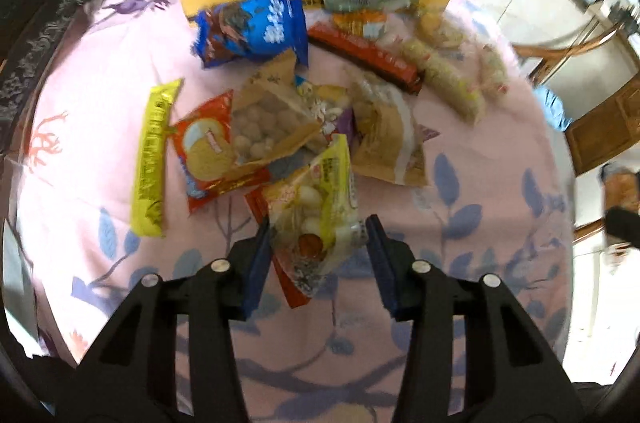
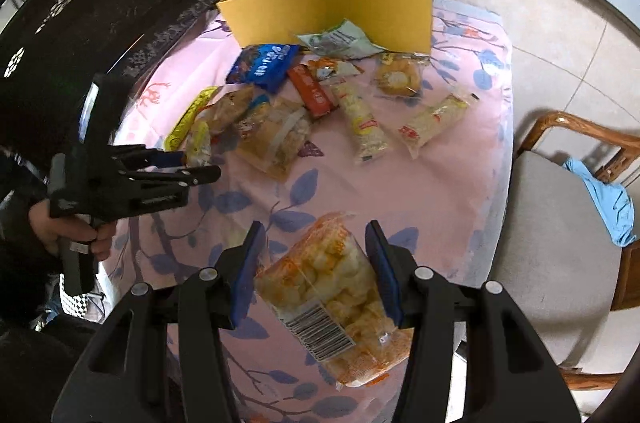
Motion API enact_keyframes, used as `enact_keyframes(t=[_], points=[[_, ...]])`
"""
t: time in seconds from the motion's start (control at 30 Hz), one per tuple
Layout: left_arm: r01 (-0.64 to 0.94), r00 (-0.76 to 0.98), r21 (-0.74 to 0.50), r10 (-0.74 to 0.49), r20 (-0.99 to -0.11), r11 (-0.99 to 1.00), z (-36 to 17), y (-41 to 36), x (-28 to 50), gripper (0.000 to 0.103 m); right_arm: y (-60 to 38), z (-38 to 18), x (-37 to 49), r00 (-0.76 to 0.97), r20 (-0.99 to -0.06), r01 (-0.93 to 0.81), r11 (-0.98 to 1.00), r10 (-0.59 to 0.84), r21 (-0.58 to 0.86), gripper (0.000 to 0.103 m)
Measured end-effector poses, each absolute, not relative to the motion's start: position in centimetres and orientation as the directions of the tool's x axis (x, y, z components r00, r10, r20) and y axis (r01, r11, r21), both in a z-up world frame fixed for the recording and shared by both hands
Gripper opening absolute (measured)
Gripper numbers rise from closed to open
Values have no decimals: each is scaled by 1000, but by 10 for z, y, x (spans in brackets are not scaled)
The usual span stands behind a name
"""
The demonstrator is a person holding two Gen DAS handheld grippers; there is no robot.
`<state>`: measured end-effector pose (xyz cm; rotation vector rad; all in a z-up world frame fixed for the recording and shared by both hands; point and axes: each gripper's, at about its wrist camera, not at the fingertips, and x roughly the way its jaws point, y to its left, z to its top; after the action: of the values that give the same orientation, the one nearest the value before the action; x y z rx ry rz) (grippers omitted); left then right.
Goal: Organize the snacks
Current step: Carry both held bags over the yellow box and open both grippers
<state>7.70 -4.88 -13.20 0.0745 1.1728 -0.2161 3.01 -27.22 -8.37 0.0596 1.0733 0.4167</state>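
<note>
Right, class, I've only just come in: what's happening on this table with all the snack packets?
A person is sorting snacks on a pink flowered tablecloth, holding a gripper in each hand. The right gripper is clamped on a clear bag of puffed snacks. The left gripper is closed around a yellow-edged clear packet at the near edge of the pile. Most packets lie loose in front of an open yellow box at the table's far end. Nothing can be seen inside it.
</note>
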Motion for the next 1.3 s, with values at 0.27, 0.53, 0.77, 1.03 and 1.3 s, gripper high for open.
enact_keyframes(t=[0.27, 0.53, 0.77, 1.03, 1.3], points=[[151, 445, 3, -65, -893, 988, -87, -37, 55, 46, -271, -68, 17, 449, -803, -293, 913, 393, 284, 52], [64, 598, 58, 9, -801, 996, -16, -35, 51, 46, -278, -25, 31, 588, -714, -268, 924, 380, 271, 52], [-6, 681, 63, 50, -731, 998, 21, -24, 104, 47, -280, 20, 87, 703, -639, -202, 950, 311, 239, 52], [-3, 734, 60, 43, -678, 998, 30, -24, 211, 47, -269, 32, 197, 767, -595, -96, 960, 239, 262, 52], [55, 699, 92, 28, -715, 994, 0, -34, 307, 47, -260, 12, 287, 759, -619, -65, 969, 204, 240, 52]])
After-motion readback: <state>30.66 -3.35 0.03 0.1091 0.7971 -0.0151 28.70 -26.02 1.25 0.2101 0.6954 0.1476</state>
